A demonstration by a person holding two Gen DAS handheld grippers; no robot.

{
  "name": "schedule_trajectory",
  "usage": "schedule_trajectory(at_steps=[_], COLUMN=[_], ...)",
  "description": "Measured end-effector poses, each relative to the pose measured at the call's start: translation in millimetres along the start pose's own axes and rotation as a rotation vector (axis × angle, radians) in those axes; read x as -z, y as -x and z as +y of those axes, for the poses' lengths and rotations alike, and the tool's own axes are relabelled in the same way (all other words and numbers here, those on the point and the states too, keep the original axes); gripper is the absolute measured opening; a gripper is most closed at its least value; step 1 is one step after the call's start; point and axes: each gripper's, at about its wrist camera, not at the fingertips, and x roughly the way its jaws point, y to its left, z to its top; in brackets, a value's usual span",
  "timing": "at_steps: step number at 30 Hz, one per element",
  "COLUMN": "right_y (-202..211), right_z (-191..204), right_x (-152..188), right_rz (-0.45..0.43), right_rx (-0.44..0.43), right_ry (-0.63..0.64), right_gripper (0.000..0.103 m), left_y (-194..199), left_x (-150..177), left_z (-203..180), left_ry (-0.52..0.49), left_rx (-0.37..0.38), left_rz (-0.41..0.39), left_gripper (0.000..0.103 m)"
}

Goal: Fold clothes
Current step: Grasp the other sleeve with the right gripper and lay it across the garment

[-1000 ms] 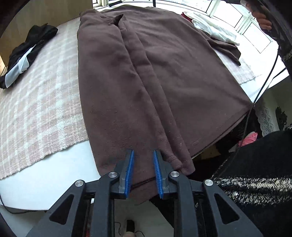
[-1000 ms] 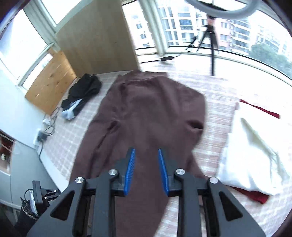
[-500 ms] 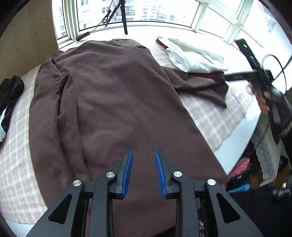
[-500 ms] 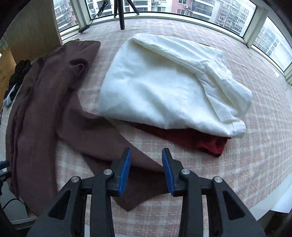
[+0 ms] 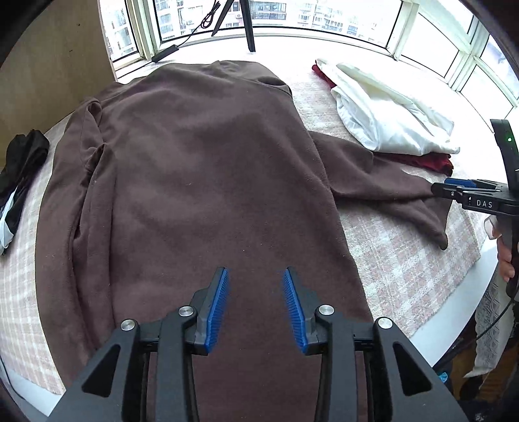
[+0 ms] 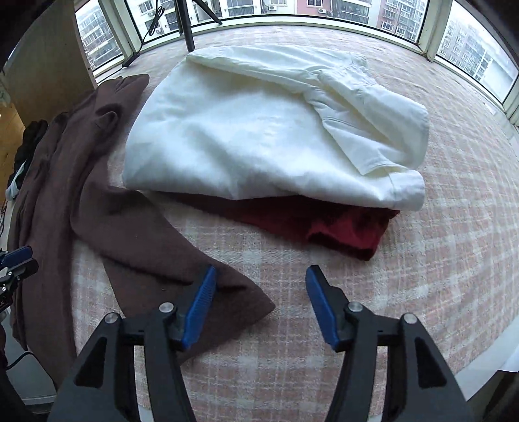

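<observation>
Black garment [image 5: 22,168] at the table's left edge. Brown garment [image 5: 201,181] spread flat mid-table; left gripper [image 5: 255,303] spread above its hem. Sleeve [image 6: 181,276] reaches the near edge; right gripper [image 6: 259,303] spread wide at the cuff. White garment [image 6: 269,130] overlies red garment [image 6: 343,227] on the plaid cloth [image 6: 438,259].

A domestic room in a high-rise flat was indicated. A curved bay window [image 6: 292,19] was seen at the far side, with apartment blocks [image 6: 356,9] outside. A pink checked cover [image 6: 421,259] was spread over the work surface, a wooden cabinet [image 5: 48,65] stood at far left, and a tripod [image 5: 246,29] was set by the glass.
</observation>
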Motion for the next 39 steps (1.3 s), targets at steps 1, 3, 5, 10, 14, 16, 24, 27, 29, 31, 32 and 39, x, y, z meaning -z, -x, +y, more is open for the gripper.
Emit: schedule_trajectory(at_steps=[1, 3, 5, 10, 14, 16, 24, 27, 29, 31, 32, 39], right_y=[-2, -3, -4, -1, 40, 66, 202, 182, 150, 139, 142, 174], right_z=[-1, -1, 2, 13, 11, 9, -3, 2, -25, -62, -79, -150], right_x=[0, 0, 0, 3, -5, -9, -9, 9, 21, 27, 26, 20], right_rz=[0.004, -0.010, -0.024, -0.053, -0.151, -0.211, -0.506, -0.402, -0.301, -0.259, -0.265, -0.303], right_rx=[-0.016, -0.035, -0.026, -0.089, -0.111, -0.115, -0.093, -0.032, 0.008, -0.093, -0.176, -0.233], right_ry=[-0.002, 0.004, 0.040, 0.122, 0.119, 0.109, 0.078, 0.122, 0.051, -0.105, -0.185, -0.431], right_gripper=[0.057, 0.058, 0.059, 0.017, 0.007, 0.005, 0.005, 0.005, 0.005, 0.005, 0.005, 0.030], left_y=[-1, -2, -2, -7, -21, -26, -27, -27, -27, -27, -28, -14], left_x=[-1, -2, -3, -3, 1, 3, 3, 1, 0, -2, -3, -23], left_z=[-2, -6, -9, -4, 4, 6, 5, 4, 3, 2, 2, 4], left_ry=[-0.007, -0.022, -0.037, -0.029, -0.024, -0.025, -0.044, -0.050, -0.057, -0.065, -0.068, -0.073], left_rx=[0.000, -0.006, -0.012, -0.014, -0.025, -0.031, -0.030, -0.032, -0.038, -0.041, -0.040, 0.019], left_rz=[0.003, 0.005, 0.007, 0.025, 0.073, 0.082, 0.072, 0.077, 0.079, 0.083, 0.087, 0.092], left_gripper=[0.037, 0.037, 0.037, 0.039, 0.039, 0.040, 0.043, 0.043, 0.044, 0.044, 0.044, 0.044])
